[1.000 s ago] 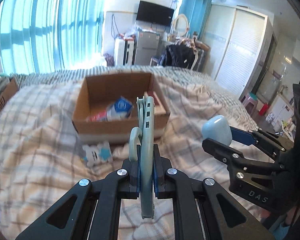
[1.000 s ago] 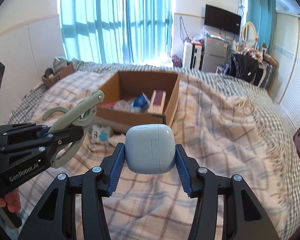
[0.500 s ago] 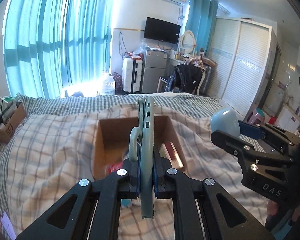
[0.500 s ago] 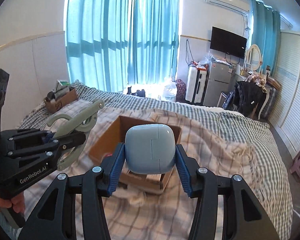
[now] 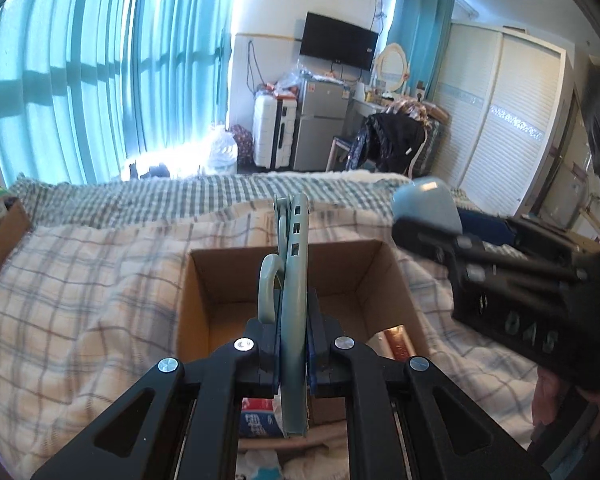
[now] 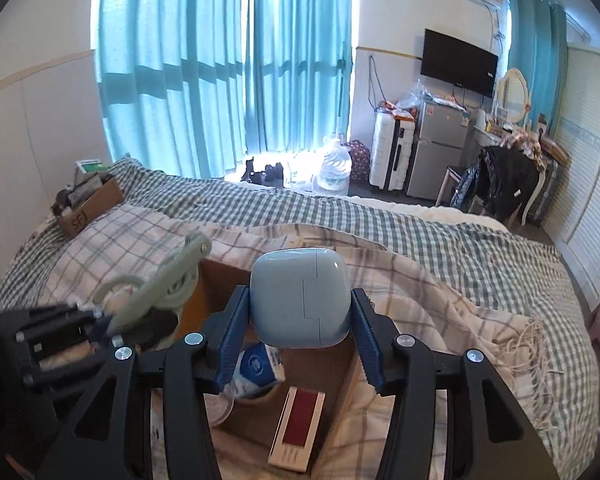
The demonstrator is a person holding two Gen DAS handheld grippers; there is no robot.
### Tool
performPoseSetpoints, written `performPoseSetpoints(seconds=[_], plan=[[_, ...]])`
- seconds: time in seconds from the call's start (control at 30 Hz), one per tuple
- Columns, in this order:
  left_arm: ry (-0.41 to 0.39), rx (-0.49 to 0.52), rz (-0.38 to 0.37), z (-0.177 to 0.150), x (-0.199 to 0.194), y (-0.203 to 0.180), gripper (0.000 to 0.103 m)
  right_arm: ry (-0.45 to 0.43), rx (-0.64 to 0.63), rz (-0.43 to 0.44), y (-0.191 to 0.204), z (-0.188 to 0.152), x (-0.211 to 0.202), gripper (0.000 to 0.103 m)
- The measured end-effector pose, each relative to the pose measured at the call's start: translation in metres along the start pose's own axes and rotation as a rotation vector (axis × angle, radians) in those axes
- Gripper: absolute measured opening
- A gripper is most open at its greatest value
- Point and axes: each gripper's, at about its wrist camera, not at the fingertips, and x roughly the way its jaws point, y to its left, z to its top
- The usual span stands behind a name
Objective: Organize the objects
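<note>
My left gripper [image 5: 293, 354] is shut on a pale green plastic clip [image 5: 291, 280], held edge-on above the open cardboard box [image 5: 202, 276] on the bed. My right gripper [image 6: 299, 322] is shut on a light blue rounded case [image 6: 299, 304], also above the box [image 6: 342, 392]. In the right wrist view the left gripper with the clip [image 6: 156, 292] is at the left over the box's near corner. In the left wrist view the right gripper with the case [image 5: 426, 204] is at the right. The box holds a red and white flat pack [image 6: 298, 426] and a blue and white packet [image 6: 258, 370].
The bed has a checked blanket [image 6: 440, 280]. A small cardboard box with items [image 6: 86, 204] sits at the far left bed edge. A white and blue packet [image 5: 260, 464] lies on the blanket just before the box. Beyond the bed are a suitcase, a fridge and a chair with clothes.
Both grippers have moved forward and closer over the box, still holding their objects. The box now lies directly under both, and the views have tilted up.
</note>
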Motion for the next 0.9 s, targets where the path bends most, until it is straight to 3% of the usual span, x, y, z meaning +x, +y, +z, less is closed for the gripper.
performPoseSetpoints(seconds=[0.3, 0.47, 0.8, 0.9], plan=[[0.079, 0.028, 0.037, -0.020, 0.050, 0.005, 0.009, 0.095, 0.031, 0.011, -0.009, -0.017, 0.075, 0.049], [0.107, 0.010, 0.049, -0.031, 0.065, 0.013, 0.009, 0.135, 0.034, 0.007, -0.016, -0.031, 0.095, 0.050], [0.128, -0.016, 0.040, -0.034, 0.061, 0.012, 0.009, 0.139, 0.074, 0.029, -0.022, -0.035, 0.094, 0.050], [0.135, -0.017, 0.045, -0.034, 0.057, 0.011, 0.011, 0.107, 0.086, 0.028, -0.024, -0.031, 0.079, 0.056]])
